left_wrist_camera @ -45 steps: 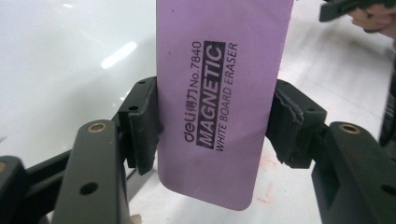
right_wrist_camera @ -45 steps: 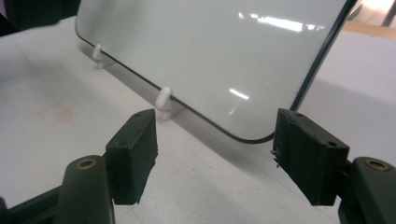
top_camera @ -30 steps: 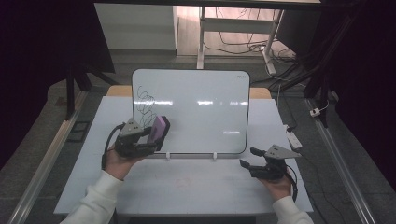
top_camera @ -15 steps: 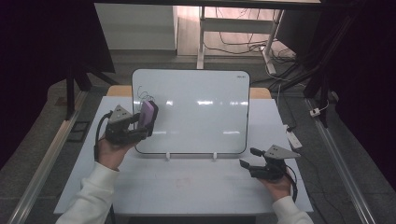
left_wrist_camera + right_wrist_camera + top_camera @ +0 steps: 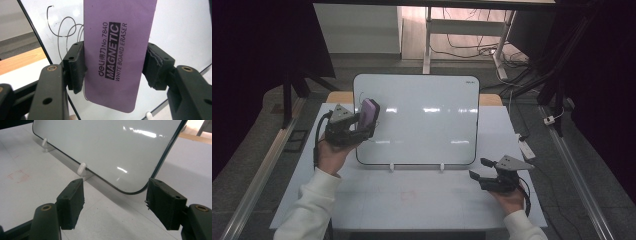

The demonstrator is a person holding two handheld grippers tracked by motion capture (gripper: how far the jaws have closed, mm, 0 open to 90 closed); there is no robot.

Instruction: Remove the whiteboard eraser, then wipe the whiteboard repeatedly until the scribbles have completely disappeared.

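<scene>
So the flat purple rectangular magnetic whiteboard eraser (image 5: 115, 52) is clamped in my left hand-held gripper (image 5: 362, 122), pads pressing on both of its long edges, printed side facing the gripper's camera with the "MAGNETIC WHITE BOARD ERASER" lettering running lengthwise. From the high view the eraser (image 5: 368, 114) stands on end at the upper left part of the white rounded-corner whiteboard with the thin black rim (image 5: 422, 115), right by its left edge; whether it's actually touching the surface I can't tell. In the left gripper view there's a loopy thin black pen scribble (image 5: 66, 30) on the board just beside and partly behind the eraser. The whiteboard leans back, propped on two small white plastic stand clips (image 5: 391, 168) along its bottom edge, sitting on the pale grey tabletop (image 5: 412, 200). My right hand-held gripper (image 5: 479, 170) is well apart from the eraser, low over the tabletop near the board's lower right corner, jaws apart with nothing between them. In the right gripper view that corner of the board (image 5: 135, 190) sits just past the two pads, and there's a faint red square mark (image 5: 18, 175) on the tabletop off to the left.
</scene>
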